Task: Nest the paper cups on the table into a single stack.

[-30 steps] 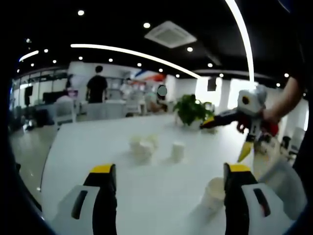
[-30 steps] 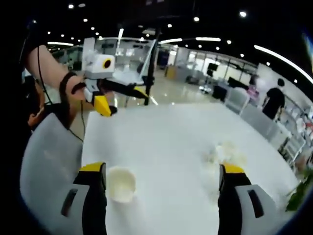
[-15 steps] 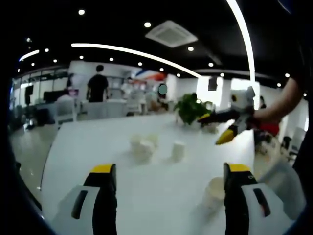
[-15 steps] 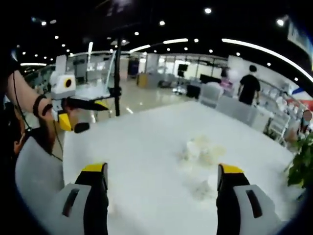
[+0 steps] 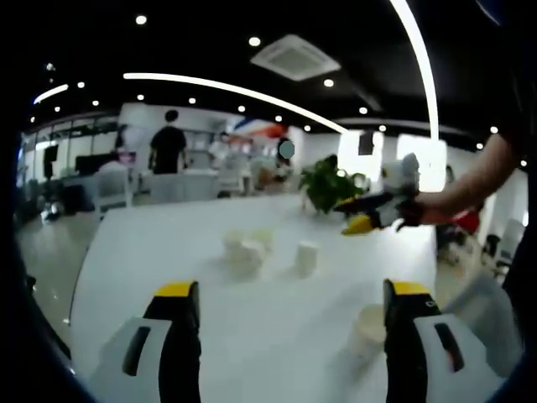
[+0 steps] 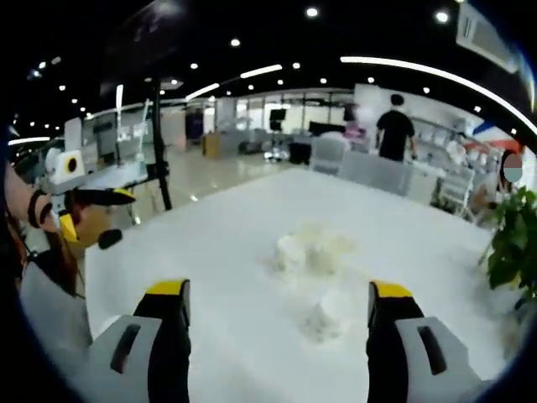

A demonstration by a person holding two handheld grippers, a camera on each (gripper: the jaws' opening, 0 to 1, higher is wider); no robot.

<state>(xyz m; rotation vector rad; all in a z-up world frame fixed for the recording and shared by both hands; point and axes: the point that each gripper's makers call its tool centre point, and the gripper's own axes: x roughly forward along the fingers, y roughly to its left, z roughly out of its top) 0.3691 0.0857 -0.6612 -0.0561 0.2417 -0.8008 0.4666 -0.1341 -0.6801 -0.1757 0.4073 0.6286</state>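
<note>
White and long, the bench [image 5: 151, 252] is carrying a cluster of paper cups [image 5: 244, 248] mid-surface in the left gripper view, a single cup [image 5: 306, 259] just beside, another cup [image 5: 367, 330] touching the left hand-held gripper [image 5: 292, 290], whose jaws are gaping empty. The right hand-held gripper [image 5: 362, 220] is hovering beyond, near a plant [image 5: 325, 185].

Right gripper view: its own jaws are standing released, cups lying between them.

White table [image 5: 168, 252] — cluster of paper cups [image 5: 245, 248], lone cup [image 5: 306, 259], near cup [image 5: 367, 327] beside left gripper [image 5: 289, 323], jaws apart; right gripper [image 5: 359, 217] beyond — potted plant [image 5: 329, 186] behind.
</note>
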